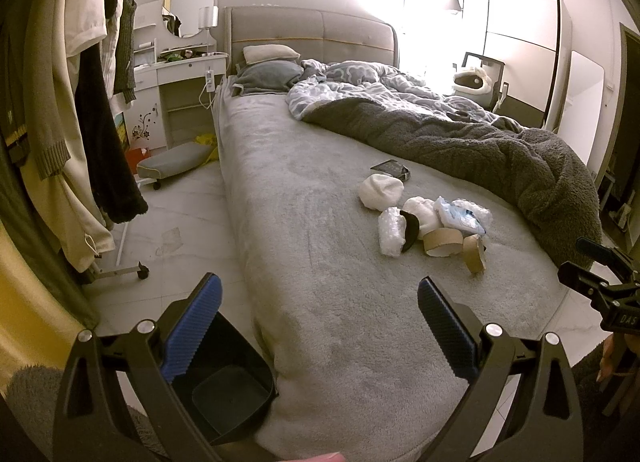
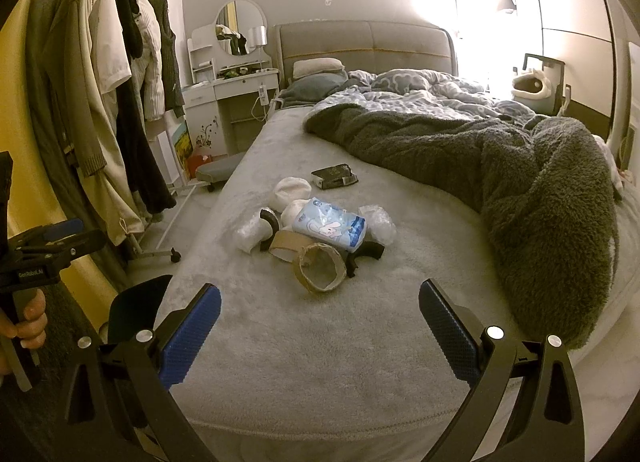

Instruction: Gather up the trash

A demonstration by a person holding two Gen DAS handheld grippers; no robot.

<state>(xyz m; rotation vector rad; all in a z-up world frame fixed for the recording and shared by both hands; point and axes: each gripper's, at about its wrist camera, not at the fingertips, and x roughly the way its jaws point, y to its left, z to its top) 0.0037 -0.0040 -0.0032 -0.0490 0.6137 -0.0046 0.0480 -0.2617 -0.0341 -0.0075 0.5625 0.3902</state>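
Note:
A heap of trash lies on the grey bed (image 1: pixel 312 222) (image 2: pixel 360 342): a brown cardboard tape ring (image 2: pixel 320 268) (image 1: pixel 474 254), a second ring (image 1: pixel 442 242) (image 2: pixel 286 244), a blue-and-white plastic pack (image 2: pixel 330 224) (image 1: pixel 460 214), crumpled bubble wrap (image 1: pixel 391 232) (image 2: pixel 252 234), white wads (image 1: pixel 379 191) (image 2: pixel 290 187) and a dark box (image 2: pixel 334 176) (image 1: pixel 390 169). A black bin (image 1: pixel 228 386) (image 2: pixel 136 302) stands on the floor by the bed's left corner. My left gripper (image 1: pixel 320 322) is open and empty above the bin and bed corner. My right gripper (image 2: pixel 320 326) is open and empty, short of the trash.
A dark fleece blanket (image 2: pixel 500 182) and patterned duvet (image 1: pixel 360 86) cover the bed's right half. A clothes rack with hanging clothes (image 1: pixel 80 102) stands at left, with a dressing table (image 1: pixel 180 70) and a low stool (image 1: pixel 176 160) beyond. A wardrobe (image 1: pixel 520 42) is at far right.

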